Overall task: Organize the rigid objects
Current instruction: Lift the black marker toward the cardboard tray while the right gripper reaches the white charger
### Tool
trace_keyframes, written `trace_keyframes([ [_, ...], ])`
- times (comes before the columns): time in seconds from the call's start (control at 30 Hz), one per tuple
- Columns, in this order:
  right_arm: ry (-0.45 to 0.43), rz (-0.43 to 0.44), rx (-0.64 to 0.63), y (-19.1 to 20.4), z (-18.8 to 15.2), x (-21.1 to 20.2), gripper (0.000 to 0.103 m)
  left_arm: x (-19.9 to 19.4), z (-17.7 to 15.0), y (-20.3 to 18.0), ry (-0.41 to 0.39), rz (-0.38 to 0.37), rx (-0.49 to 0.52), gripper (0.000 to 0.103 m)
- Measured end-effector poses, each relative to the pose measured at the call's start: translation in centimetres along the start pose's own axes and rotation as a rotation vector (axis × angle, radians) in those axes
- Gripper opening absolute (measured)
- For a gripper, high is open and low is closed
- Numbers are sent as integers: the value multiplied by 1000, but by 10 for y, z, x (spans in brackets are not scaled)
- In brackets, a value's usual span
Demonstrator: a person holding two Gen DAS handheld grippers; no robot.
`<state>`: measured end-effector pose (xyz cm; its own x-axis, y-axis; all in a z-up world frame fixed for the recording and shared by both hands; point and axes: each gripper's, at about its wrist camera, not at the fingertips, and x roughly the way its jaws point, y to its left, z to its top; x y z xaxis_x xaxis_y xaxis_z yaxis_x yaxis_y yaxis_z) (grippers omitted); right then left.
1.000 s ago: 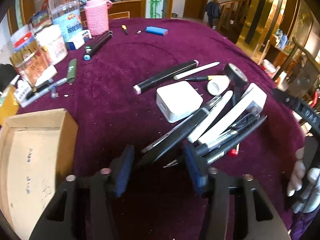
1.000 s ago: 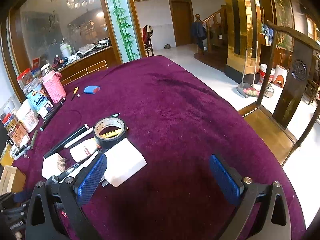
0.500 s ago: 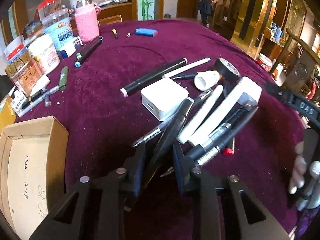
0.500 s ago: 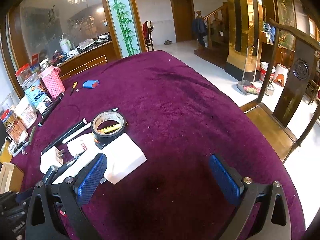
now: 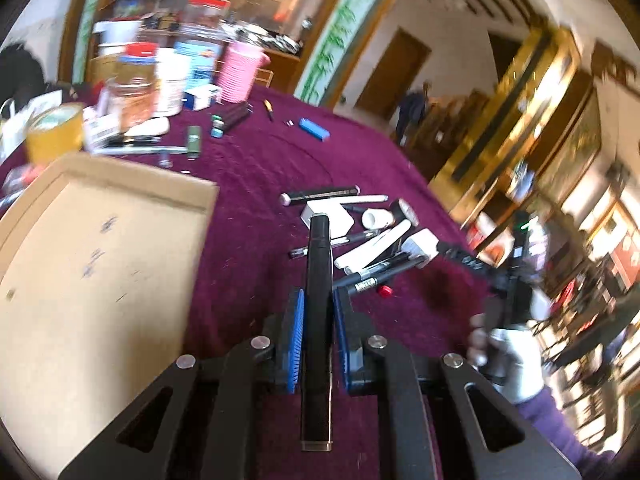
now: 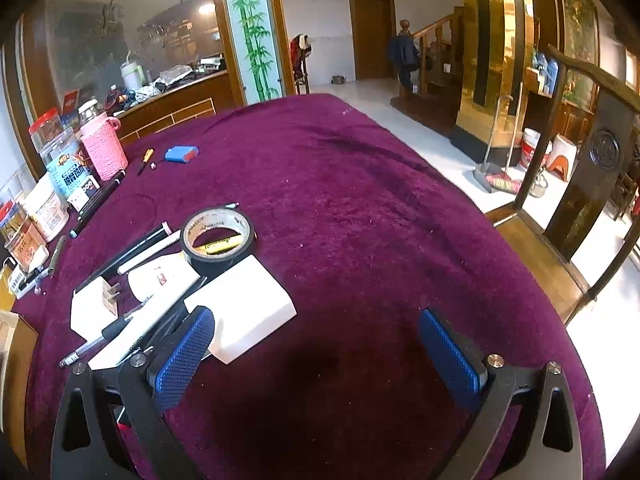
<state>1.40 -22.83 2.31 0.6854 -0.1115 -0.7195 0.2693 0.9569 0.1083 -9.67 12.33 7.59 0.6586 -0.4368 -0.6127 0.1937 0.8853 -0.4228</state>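
My left gripper has its jaws closing, and the blue pads press on a long black marker. The marker is lifted off the purple cloth and points straight ahead. An open cardboard box lies just left of it. Beyond the marker is the pile of pens and white sticks with a white charger. My right gripper hovers open over bare cloth. Its left pad sits beside a white block, near a black tape roll and a pronged charger.
Jars and a pink-sleeved bottle line the far left of the round table, with a blue lighter and dark markers near them. A wooden chair stands at the table's right edge.
My left gripper closed on the black marker, lifted it out of the pile and swung left toward the cardboard box, rolling as it went. The right gripper stayed put.
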Motion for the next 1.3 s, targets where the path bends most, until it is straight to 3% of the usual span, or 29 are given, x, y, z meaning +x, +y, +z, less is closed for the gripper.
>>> trace_keyframes([
  [0.1,19,-12,-10,3,1,0,101,-31,-6,11,-35,-1,-9,15],
  [0.2,25,80,-41,23,7,-22,100,-52,-12,25,-63,19,-16,15],
  [0.3,7,186,-151,72,19,-42,101,-59,-18,40,-72,20,-48,15],
  [0.33,32,236,-206,96,22,-41,101,-61,-18,44,-72,25,-57,15],
  [0.43,119,262,-317,146,19,-20,100,-73,-22,62,-83,37,-109,15],
  [0.5,144,216,-360,170,13,-5,89,-85,-25,70,-91,56,-131,15],
  [0.53,162,184,-358,179,9,-5,72,-94,-28,74,-88,66,-149,15],
  [0.57,189,211,-341,182,5,-11,62,-98,-30,75,-84,65,-155,15],
  [0.63,231,396,-335,189,-12,-49,62,-112,-40,71,-75,59,-141,15],
  [0.7,191,471,-381,187,-37,-97,65,-119,-53,66,-59,41,-116,15],
  [0.77,153,521,-387,175,-77,-143,89,-114,-66,65,-31,6,-124,15],
  [0.83,118,553,-379,166,-117,-169,94,-100,-73,66,2,-22,-130,15],
  [0.9,43,499,-453,173,-142,-178,94,-87,-72,66,19,-20,-126,15],
  [0.97,18,445,-454,178,-132,-167,94,-81,-68,65,13,-16,-120,15],
  [1.03,58,454,-416,177,-106,-142,94,-80,-65,65,0,1,-120,15],
  [1.17,73,348,-412,156,-37,-91,94,-91,-66,68,-32,20,-126,15],
  [1.3,107,265,-419,150,5,-41,94,-99,-64,74,-48,52,-133,15],
])
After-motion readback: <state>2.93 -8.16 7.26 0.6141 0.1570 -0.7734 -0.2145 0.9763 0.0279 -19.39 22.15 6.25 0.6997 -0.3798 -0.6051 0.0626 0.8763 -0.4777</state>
